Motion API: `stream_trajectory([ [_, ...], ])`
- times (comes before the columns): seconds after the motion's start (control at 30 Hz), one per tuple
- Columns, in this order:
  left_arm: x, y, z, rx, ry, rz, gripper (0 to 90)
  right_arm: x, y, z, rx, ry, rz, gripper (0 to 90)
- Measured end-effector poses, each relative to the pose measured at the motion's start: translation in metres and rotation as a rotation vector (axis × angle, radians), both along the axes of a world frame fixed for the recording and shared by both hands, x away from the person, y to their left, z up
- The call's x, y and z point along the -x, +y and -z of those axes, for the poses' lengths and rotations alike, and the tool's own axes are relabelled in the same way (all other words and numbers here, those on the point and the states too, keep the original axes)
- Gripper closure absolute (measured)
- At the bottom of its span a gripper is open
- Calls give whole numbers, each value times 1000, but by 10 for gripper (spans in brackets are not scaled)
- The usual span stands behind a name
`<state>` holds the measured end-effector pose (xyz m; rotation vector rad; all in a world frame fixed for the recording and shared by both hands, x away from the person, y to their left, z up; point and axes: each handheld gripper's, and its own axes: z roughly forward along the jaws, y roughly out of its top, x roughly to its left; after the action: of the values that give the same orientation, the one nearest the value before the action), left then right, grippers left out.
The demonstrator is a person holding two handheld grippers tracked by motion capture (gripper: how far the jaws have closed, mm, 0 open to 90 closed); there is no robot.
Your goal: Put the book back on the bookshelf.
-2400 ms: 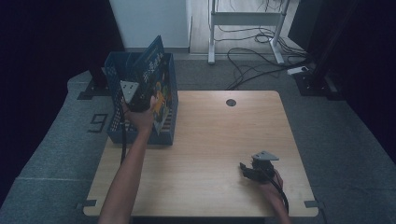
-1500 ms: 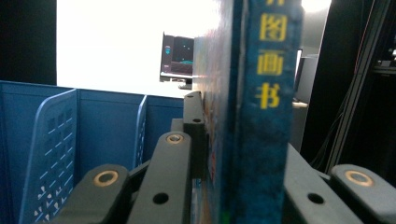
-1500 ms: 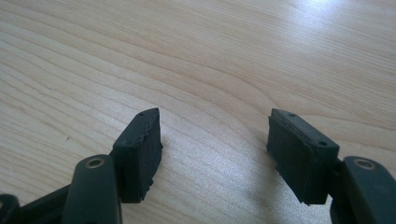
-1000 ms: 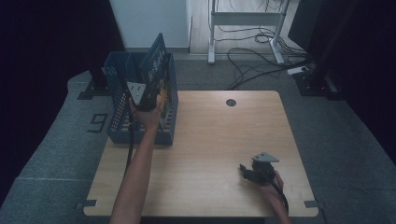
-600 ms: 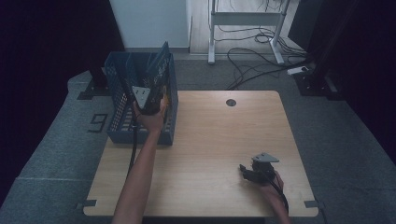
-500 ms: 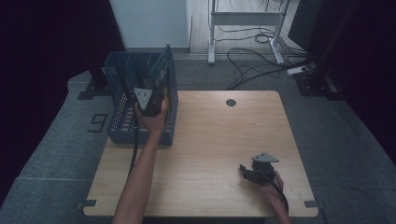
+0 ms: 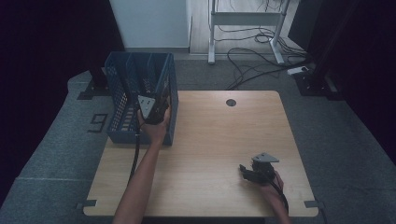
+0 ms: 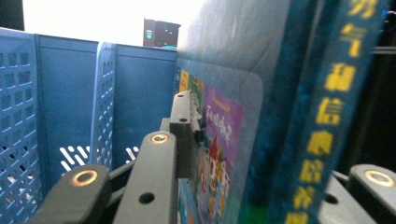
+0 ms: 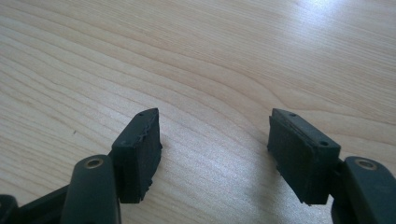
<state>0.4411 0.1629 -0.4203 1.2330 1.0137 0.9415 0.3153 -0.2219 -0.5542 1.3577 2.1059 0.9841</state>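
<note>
A blue picture book (image 8: 280,93) with yellow lettering on its spine stands upright inside the blue plastic basket (image 7: 116,93) at the table's far left. My left gripper (image 7: 152,109) reaches down into the basket's right side, with the book between its jaws. Those jaws have just been opening, and the left finger (image 8: 182,135) stands close beside the cover without squeezing it. The other finger is hidden behind the book. My right gripper (image 7: 245,170) rests low over the wooden table (image 9: 233,46) near the front right, its jaws (image 9: 215,135) open with nothing between them.
The basket has perforated walls and inner dividers (image 8: 100,102). A round cable hole (image 7: 230,102) sits at the table's back middle. Beyond the table lie cables (image 7: 252,56) and a desk frame (image 7: 245,18) on the grey floor.
My left hand has sunk toward the basket, and the book has gone from tilted and sticking up to upright and lower inside it. The right gripper has stayed still.
</note>
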Motion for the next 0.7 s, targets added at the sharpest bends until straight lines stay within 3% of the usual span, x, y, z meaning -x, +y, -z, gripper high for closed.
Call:
stream_trajectory([
  [0.4,17,9,5,-10,53,56,690,0,0,0,2,-2,-1,339],
  [0.7,21,8,8,-25,70,44,721,0,0,0,1,-2,-2,339],
])
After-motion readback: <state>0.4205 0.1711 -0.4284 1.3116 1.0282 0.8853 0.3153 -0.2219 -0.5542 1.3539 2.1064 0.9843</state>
